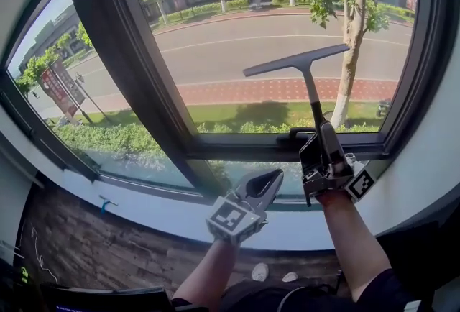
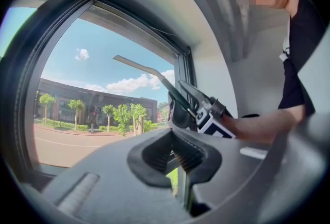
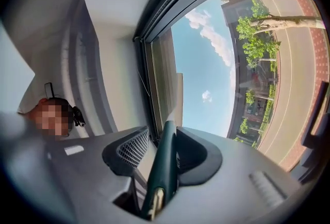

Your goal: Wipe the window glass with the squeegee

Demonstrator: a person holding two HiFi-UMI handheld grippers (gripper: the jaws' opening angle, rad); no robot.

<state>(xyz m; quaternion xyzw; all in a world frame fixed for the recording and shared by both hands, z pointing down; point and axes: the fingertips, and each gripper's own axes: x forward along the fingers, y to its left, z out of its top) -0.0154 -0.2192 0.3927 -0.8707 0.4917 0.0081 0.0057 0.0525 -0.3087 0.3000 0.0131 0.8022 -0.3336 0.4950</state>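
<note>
While my right hand-held gripper [image 1: 313, 139] clamps the squeegee [image 1: 296, 60] by its handle, blade tilted up at the window glass [image 1: 230, 37], my left hand-held gripper [image 1: 273, 178] hangs lower, jaws together, empty.

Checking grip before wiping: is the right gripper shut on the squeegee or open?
Shut on the squeegee: the jaws of the right gripper press both sides of its dark handle.
</note>
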